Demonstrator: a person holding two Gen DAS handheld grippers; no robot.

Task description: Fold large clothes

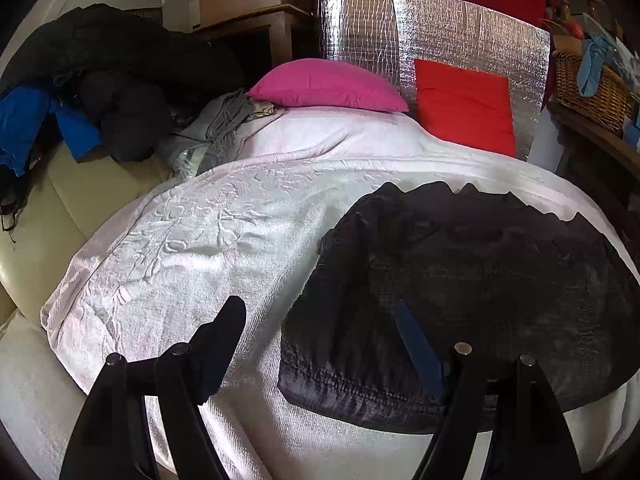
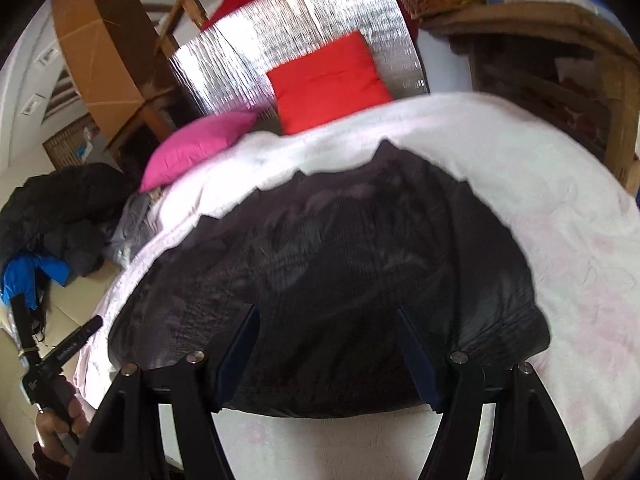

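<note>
1. Dark garment (image 1: 472,292): a large black piece of clothing lies spread flat on the white bedspread (image 1: 208,240), near the bed's front edge. Its stitched hem faces the viewer; its far edge is jagged.
2. Left gripper (image 1: 320,320): the jaws stand well apart with nothing between them. One finger hangs over bare bedspread, the other over the garment's left part. Neither visibly presses the cloth.
3. Right gripper (image 2: 326,320): the jaws stand apart above the middle of the garment. The pads do not pinch the fabric; whether the tips brush it cannot be told, as the view is blurred.
4. Person's hand (image 2: 60,420): seen in the right wrist view at lower left, it grasps the handle of the left gripper beside the bed.
5. Pillows: a pink pillow (image 1: 328,86) lies at the head of the bed; a red pillow (image 1: 466,106) leans upright against a silver foil panel (image 1: 440,28).
6. Surroundings: a heap of dark clothes (image 1: 108,80) with a blue item (image 1: 28,128) sits to the left of the bed; a wicker basket (image 1: 592,88) stands on a wooden shelf to the right.
</note>
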